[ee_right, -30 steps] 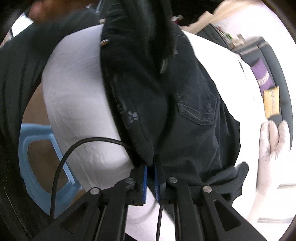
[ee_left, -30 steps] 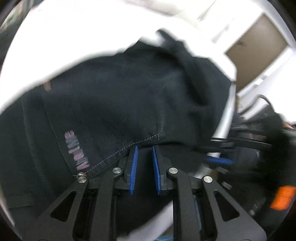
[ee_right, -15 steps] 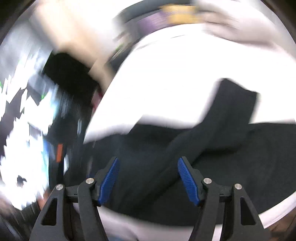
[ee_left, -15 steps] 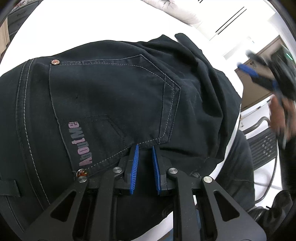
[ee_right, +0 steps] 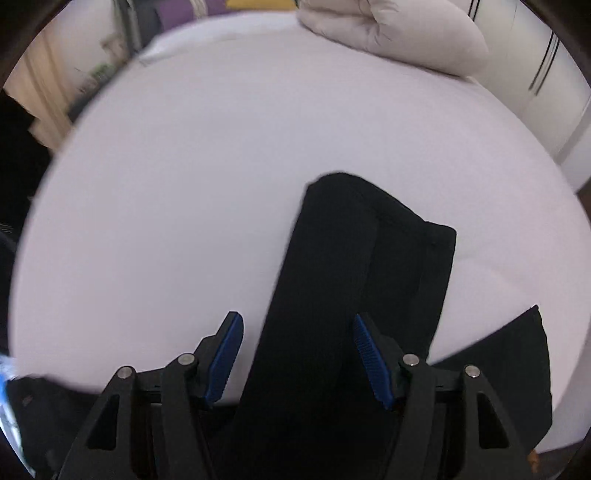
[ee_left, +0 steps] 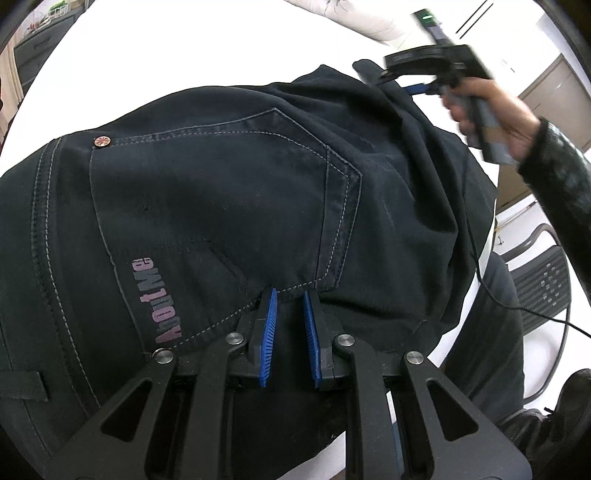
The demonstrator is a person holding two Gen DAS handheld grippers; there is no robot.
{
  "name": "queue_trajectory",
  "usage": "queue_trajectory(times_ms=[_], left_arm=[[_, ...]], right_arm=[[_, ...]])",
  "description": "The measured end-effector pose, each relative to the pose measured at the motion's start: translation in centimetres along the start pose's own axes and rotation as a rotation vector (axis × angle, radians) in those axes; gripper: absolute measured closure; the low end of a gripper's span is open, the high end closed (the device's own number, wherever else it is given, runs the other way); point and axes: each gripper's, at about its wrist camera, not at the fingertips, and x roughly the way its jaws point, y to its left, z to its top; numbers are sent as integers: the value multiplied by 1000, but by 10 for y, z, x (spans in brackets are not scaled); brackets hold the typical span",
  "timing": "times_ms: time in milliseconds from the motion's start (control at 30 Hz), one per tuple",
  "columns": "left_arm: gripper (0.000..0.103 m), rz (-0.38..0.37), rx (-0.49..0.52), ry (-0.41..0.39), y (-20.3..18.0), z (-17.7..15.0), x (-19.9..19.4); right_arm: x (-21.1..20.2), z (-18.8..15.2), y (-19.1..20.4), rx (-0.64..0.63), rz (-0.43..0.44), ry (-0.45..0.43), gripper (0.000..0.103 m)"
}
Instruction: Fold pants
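- The left gripper [ee_left: 289, 325] has its blue-padded jaws drawn narrow, with a small gap showing at the tips; dark fabric lies between and under them, but whether they pinch it I cannot tell.
- Its tips sit at the lower stitched edge of a back pocket [ee_left: 221, 206] on the black pants [ee_left: 207, 192], beside the pink "AboutMe" lettering [ee_left: 162, 299] printed near the pocket's side seam.
- A copper rivet [ee_left: 102, 141] marks the pocket's upper corner.
- The pants lie bunched on a white bed [ee_left: 177, 48], the seat spread under the left wrist camera.
- The right gripper [ee_right: 299, 354] stands wide, its blue pads clear of the cloth, poised over a pant leg [ee_right: 332, 280] that stretches away across the sheet.
- In the left wrist view the right gripper [ee_left: 421, 83] is held by the person's right hand [ee_left: 487, 110] over the far folds of the pants.
- A pale duvet [ee_right: 399, 33] is heaped at the bed's far side.
- An office chair [ee_left: 539, 284] stands beside the bed.
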Motion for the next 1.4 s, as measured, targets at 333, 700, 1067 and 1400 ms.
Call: queue_trajectory(times_ms=[333, 700, 1067, 1400], left_arm=[[88, -21, -13, -4, 13, -4, -11], [88, -11, -40, -9, 10, -2, -10], [88, 51, -38, -3, -8, 1, -8], [88, 50, -46, -12, -7, -4, -7]], right_arm=[[-21, -4, -69, 159, 164, -80, 96], [-96, -185, -292, 832, 541, -403, 85], [-65, -288, -375, 1198, 649, -413, 30], [-61, -299, -356, 1261, 629, -379, 37]])
